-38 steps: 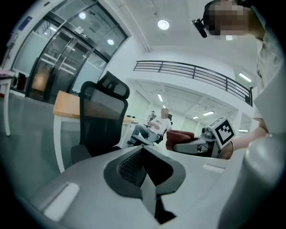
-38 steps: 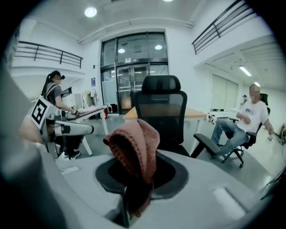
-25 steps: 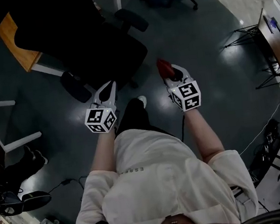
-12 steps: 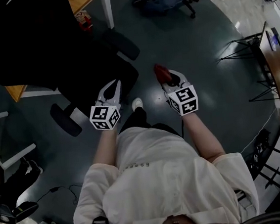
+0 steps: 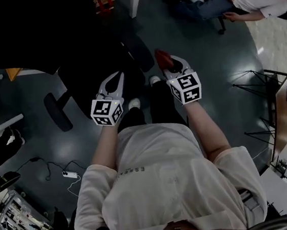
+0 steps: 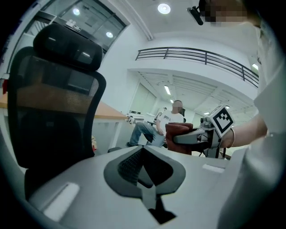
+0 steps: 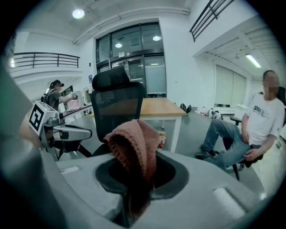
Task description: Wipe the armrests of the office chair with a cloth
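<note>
Overhead, the office chair [image 5: 92, 66] reads only as a dark mass, with the left gripper [image 5: 117, 80] and right gripper [image 5: 167, 63] just before it. The shirt [image 5: 161, 186] print is cut off: "ESRE". Left gripper view: jaws pressed together, empty. Right gripper view: jaws pinch the reddish cloth [image 7: 134, 145], the chair behind it.

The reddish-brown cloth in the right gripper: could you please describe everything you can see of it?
The reddish-brown cloth looks like a soft, nubby knit fabric. It is bunched and folded over, its rounded fold sticking up beyond the jaws of the right gripper, which are shut on its lower part. It is held in the air, touched only by that gripper, apart from the black office chair.
</note>
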A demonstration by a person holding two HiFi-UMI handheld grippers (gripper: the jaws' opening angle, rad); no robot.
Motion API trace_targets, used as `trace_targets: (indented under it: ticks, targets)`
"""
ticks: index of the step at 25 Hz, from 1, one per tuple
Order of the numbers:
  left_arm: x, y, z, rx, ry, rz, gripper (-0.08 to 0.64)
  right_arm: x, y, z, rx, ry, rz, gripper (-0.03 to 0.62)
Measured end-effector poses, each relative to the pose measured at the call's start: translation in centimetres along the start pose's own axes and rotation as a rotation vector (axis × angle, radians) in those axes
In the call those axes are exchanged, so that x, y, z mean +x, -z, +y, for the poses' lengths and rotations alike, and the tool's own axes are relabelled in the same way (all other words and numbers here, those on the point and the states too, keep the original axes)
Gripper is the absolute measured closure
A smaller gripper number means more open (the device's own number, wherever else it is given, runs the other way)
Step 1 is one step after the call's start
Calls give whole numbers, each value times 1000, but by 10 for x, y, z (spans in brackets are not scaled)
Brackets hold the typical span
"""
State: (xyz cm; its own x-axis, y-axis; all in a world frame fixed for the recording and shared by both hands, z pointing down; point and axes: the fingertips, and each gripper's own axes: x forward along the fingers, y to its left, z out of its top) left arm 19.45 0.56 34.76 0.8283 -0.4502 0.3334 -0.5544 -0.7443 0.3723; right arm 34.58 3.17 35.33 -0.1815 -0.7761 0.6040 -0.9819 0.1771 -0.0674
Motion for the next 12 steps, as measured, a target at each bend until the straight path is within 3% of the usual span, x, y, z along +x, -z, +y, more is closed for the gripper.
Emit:
trace_targets:
  ticks: [4,8,12]
  targets:
    - [21,-1,15,-43,-121,-3,545,48,-19,-14,-98,-128,44,520]
    - [29,22,21,-160,-265,-4,545,97,-22,-10,-235,-287,109,520]
    - [52,55,25,-266,-345,-10,545,153,-24,-7,-351,-383,127,520]
